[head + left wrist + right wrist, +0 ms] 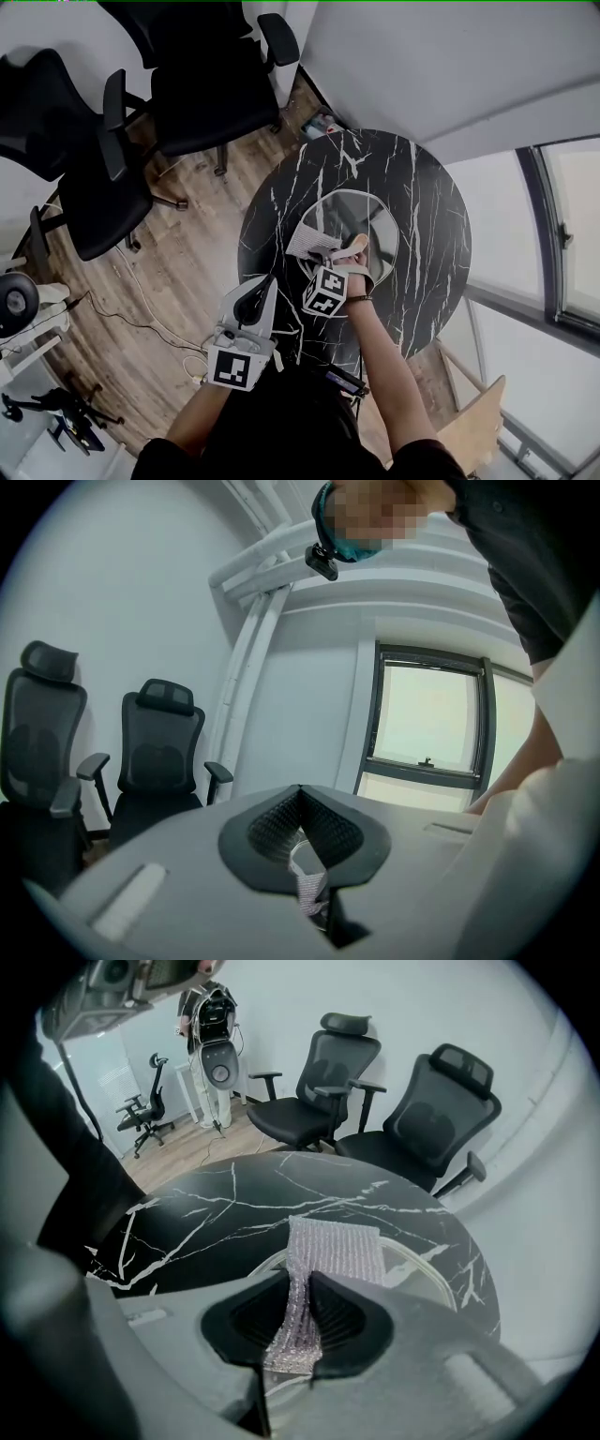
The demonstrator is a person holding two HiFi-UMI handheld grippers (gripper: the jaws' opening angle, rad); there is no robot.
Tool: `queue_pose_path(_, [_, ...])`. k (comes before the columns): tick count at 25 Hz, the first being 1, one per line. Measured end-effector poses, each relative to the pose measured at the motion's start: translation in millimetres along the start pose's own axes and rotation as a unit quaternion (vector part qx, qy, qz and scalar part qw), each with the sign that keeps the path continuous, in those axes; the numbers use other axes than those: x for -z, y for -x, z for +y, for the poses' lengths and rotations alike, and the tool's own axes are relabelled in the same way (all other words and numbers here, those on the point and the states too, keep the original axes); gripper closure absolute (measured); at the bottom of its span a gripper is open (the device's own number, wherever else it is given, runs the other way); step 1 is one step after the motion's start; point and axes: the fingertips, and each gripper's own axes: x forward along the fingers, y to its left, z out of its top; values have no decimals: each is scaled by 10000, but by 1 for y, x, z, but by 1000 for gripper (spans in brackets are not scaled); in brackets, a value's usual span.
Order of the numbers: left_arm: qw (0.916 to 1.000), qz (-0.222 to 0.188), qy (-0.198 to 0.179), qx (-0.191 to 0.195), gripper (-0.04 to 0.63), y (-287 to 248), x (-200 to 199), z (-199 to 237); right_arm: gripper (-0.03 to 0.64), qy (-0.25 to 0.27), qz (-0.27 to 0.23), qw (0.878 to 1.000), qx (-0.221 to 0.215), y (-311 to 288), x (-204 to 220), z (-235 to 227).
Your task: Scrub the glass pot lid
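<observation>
One glass lid (375,211) lies flat in the middle of the round table (422,178), with dark marble showing all round it. The right gripper (305,1283) pinches one silvery scrub cloth (333,1241) over the lid's near rim. The left gripper (300,794) is off the table's near-left edge and aimed upward, closed on a thin silvery strip (307,883). Two black chairs (314,1091) stand beyond the far edge.

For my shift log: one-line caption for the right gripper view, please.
Right gripper shut on a silvery mesh scrubbing cloth over a round glass pot lid on a black marble table.
</observation>
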Motion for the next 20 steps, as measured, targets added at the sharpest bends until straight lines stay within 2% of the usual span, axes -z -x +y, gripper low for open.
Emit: queue_pose_path(20, [9999, -73, -153, 12, 592, 29, -7, -34, 545, -561, -137, 9983, -106, 12, 32, 66])
